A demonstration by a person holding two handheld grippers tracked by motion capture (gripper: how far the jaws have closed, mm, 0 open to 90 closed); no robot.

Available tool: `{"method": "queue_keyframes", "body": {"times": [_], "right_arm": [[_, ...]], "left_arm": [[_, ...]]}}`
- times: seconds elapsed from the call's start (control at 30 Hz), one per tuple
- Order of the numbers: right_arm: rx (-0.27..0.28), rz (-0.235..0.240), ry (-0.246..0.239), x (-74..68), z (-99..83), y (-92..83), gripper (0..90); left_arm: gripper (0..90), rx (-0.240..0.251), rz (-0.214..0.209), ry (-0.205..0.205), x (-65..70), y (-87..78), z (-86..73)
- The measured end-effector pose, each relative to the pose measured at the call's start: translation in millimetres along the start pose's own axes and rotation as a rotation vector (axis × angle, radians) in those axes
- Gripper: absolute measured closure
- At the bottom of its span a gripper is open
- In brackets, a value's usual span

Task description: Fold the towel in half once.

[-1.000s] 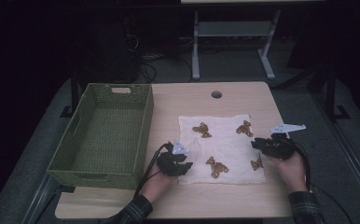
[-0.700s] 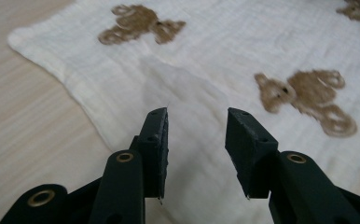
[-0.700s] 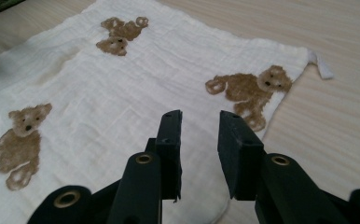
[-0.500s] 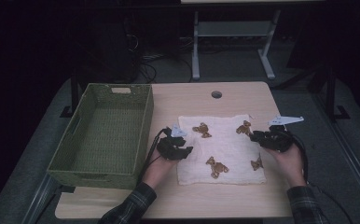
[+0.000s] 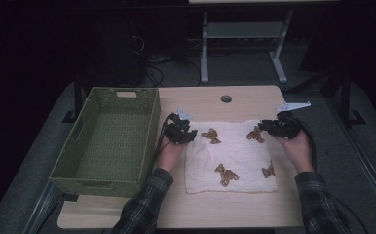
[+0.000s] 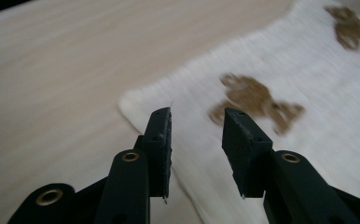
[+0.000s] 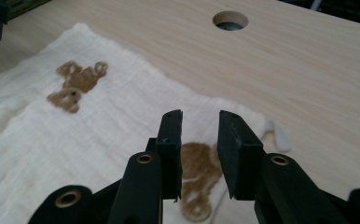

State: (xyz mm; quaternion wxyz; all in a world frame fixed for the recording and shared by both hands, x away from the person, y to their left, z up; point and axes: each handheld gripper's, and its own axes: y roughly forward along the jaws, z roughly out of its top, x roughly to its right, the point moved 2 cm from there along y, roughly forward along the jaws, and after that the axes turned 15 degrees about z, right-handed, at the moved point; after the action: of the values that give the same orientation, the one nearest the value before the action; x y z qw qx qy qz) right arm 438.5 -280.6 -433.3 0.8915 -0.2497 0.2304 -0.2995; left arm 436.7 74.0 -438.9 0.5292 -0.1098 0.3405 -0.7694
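Observation:
A white cloth (image 5: 235,156) printed with brown teddy bears lies flat on the wooden table (image 5: 200,209). My left gripper (image 5: 188,132) hovers at the cloth's far left corner. In the left gripper view the gripper (image 6: 197,114) stands just over that corner of the cloth (image 6: 308,154); its jaws have just been closing a little, with a gap and nothing pinched between them. My right gripper (image 5: 266,127) is at the far right corner. In the right gripper view its jaws (image 7: 200,114) stand apart above the cloth (image 7: 75,140), over a bear print (image 7: 199,172).
A green woven basket (image 5: 113,141) stands on the left of the table, close beside my left hand. A round cable hole (image 5: 226,99) sits in the tabletop beyond the cloth. A small white tag (image 7: 278,135) pokes out at the cloth's right corner.
Both hands have moved away from the person along the cloth's sides, from its middle to its far corners. The cloth lies as before.

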Motion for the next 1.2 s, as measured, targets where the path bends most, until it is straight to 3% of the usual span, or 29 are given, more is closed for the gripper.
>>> {"method": "queue_keyframes", "body": {"times": [0.23, 0.3, 0.47, 0.6, 0.83, 1.07, 1.2], "right_arm": [[-0.011, -0.027, 0.015, 25.6, 11.0, 16.0, 71.0], [-0.035, -0.023, 0.044, 33.6, 11.6, 23.3, 71.0], [-0.012, -0.056, 0.086, 51.3, 7.2, 37.5, 70.9], [-0.034, -0.058, 0.122, 61.6, -2.2, 45.5, 69.7], [-0.016, -0.087, 0.121, 66.8, -6.6, 54.7, 70.1], [-0.031, -0.095, 0.127, 67.9, -8.9, 56.9, 83.7], [-0.032, -0.087, 0.134, 68.3, -9.7, 56.2, 85.8]], "left_arm": [[62.8, -0.014, 0.081, -0.027, -16.2, 27.5, 15.3], [62.8, -0.026, 0.101, -0.035, -19.7, 35.5, 16.2], [62.0, -0.046, 0.103, -0.069, -24.9, 52.9, 15.2], [57.8, -0.052, 0.127, -0.033, -23.1, 60.8, 12.9], [53.1, -0.06, 0.129, -0.047, -29.9, 66.5, 7.8], [50.4, -0.075, 0.119, -0.058, -31.6, 74.7, 2.0], [50.7, -0.074, 0.106, -0.072, -30.8, 80.4, -1.3]]}}
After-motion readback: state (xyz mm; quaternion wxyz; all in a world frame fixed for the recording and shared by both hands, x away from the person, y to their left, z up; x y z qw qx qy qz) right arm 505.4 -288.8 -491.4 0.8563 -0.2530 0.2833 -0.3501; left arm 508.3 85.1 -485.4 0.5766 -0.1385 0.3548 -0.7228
